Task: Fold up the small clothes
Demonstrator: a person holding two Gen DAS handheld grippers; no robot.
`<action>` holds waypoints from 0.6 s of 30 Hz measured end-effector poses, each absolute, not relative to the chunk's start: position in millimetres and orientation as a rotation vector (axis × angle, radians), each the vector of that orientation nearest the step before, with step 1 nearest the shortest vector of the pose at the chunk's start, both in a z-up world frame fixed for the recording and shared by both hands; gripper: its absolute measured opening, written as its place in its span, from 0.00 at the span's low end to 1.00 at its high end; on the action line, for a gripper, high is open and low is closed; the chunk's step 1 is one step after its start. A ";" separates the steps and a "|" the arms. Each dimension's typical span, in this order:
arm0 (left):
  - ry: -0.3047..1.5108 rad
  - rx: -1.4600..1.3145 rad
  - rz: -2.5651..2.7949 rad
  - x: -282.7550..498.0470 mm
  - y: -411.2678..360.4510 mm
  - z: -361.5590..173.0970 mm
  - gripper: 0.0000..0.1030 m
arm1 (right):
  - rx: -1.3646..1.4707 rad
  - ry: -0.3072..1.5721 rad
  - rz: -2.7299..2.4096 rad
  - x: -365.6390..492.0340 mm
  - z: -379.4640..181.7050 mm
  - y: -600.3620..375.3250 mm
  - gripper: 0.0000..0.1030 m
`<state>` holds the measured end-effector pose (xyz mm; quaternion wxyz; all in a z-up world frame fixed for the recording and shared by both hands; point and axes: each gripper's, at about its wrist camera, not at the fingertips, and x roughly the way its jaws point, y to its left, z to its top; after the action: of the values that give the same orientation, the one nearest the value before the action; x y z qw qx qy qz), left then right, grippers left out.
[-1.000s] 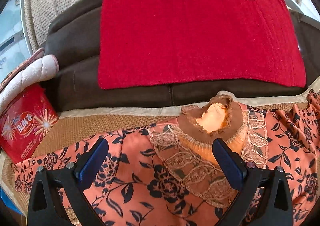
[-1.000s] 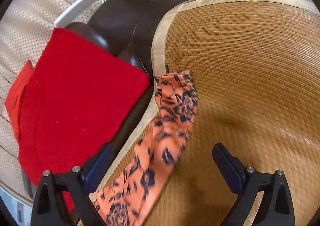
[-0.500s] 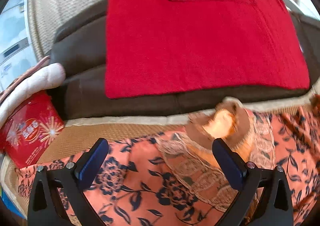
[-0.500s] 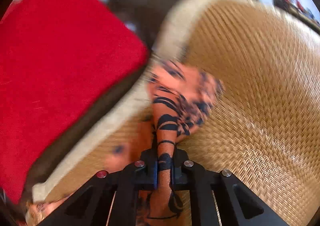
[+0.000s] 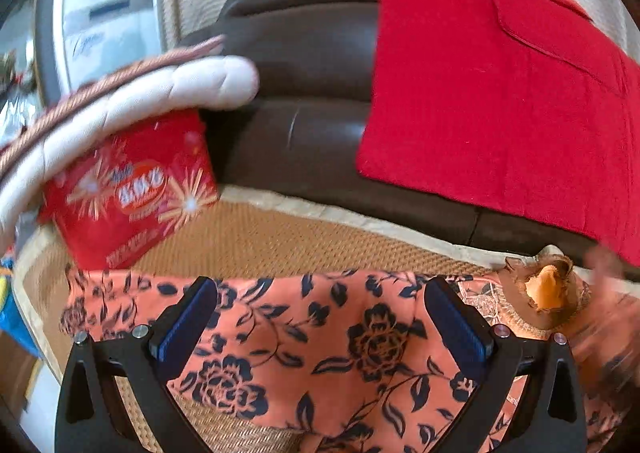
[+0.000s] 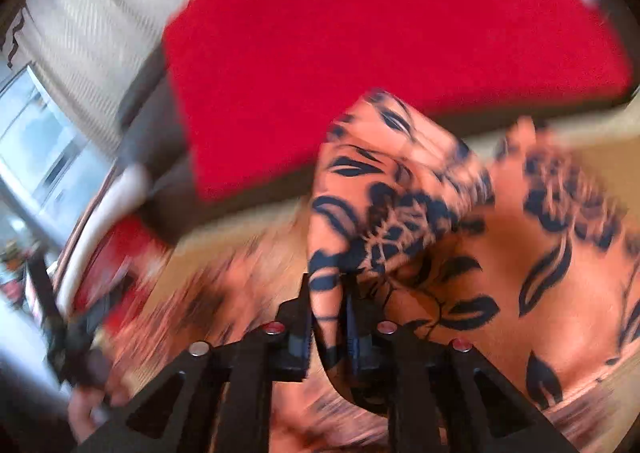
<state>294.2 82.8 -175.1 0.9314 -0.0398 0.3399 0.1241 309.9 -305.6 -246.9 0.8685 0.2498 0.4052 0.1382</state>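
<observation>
Floral garment (image 5: pixel 320 337): spread on woven mat (image 5: pixel 260 237), collar (image 5: pixel 548 293) at right. Right tool (image 6: pixel 328 317): jaws opening slightly, sleeve (image 6: pixel 384 189) still pinched between them, lifted over the body for folding. Left tool (image 5: pixel 320 317): spread wide, empty, hovering above cloth. Right view heavily blurred; hem cut off.

Sleeve (image 6: pixel 384 189) now between right gripper (image 6: pixel 328 317) fingers.

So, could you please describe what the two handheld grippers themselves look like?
Both look alike: the left gripper and the right gripper have matte black angular frames with triangular cut-outs, silver round screw heads at the joints, and dark blue pads on the fingers. No cables show.
</observation>
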 end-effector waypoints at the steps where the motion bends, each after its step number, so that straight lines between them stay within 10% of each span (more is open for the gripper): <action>1: 0.706 -0.099 0.235 292.1 86.2 -176.6 1.00 | 0.547 0.922 0.357 308.4 -263.2 -287.7 0.20; 6: 0.760 -0.116 0.106 291.0 70.6 -188.4 1.00 | 0.488 0.949 0.473 272.5 -264.8 -260.0 0.46; 8: 0.782 -0.138 0.036 295.1 58.2 -192.6 1.00 | 0.579 0.882 0.483 260.9 -256.1 -282.5 0.76; 12: 0.816 -0.213 -0.101 302.1 39.4 -199.1 1.00 | 0.699 0.719 0.323 249.8 -233.9 -343.4 0.75; 15: 0.802 -0.303 -0.177 306.1 28.8 -194.2 1.00 | 0.670 0.713 0.189 257.0 -237.9 -364.6 0.34; 18: 0.802 -0.366 -0.211 316.9 15.1 -190.3 1.00 | 0.729 0.745 0.160 272.4 -254.5 -372.2 0.28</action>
<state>316.9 15.1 -190.3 0.8990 -0.1768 0.3875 -0.1019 272.4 -372.2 -254.5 0.8642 0.3477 0.3557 0.0763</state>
